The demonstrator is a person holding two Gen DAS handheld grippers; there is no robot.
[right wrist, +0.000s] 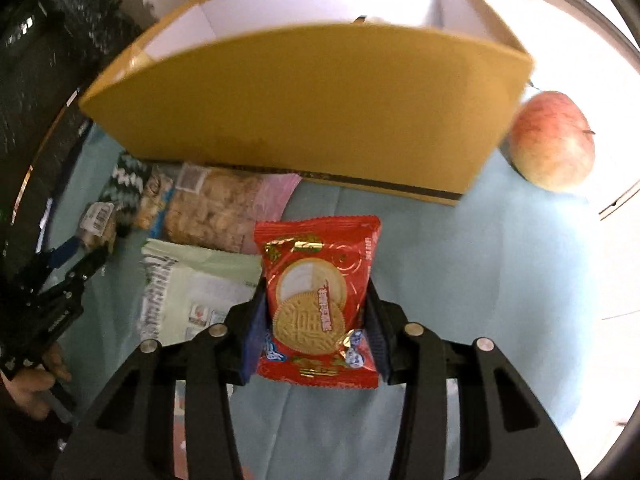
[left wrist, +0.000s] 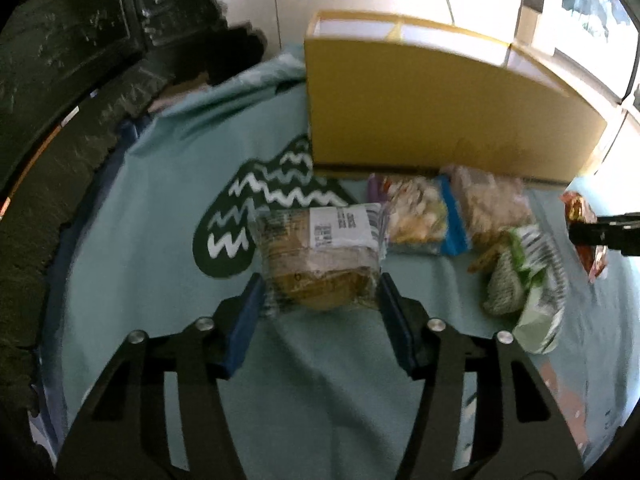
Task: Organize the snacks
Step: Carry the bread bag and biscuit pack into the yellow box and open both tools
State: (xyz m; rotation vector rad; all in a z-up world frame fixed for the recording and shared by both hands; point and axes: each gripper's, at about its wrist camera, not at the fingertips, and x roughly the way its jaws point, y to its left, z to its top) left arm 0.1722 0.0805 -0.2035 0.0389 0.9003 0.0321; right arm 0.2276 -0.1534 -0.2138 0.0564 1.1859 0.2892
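Observation:
In the left wrist view, a clear-wrapped brown pastry packet [left wrist: 320, 256] with a white label lies on the teal cloth [left wrist: 152, 200]. My left gripper [left wrist: 320, 296] has its blue pads pressed against the packet's two sides. In the right wrist view, a red biscuit packet [right wrist: 320, 272] stands lengthwise between the fingers, and my right gripper [right wrist: 316, 320] is shut on it just above the cloth. Behind both stands an open yellow cardboard box [right wrist: 312, 104] with white dividers inside. The right gripper's tip and the red packet [left wrist: 576, 208] also show at the far right of the left wrist view.
Several other snacks lie in front of the box: a blue-edged packet [left wrist: 420, 216], a clear bag of nuts [left wrist: 492, 204] and a green-and-white packet [left wrist: 532, 280]. An apple [right wrist: 554, 140] sits right of the box. Dark furniture lines the left side.

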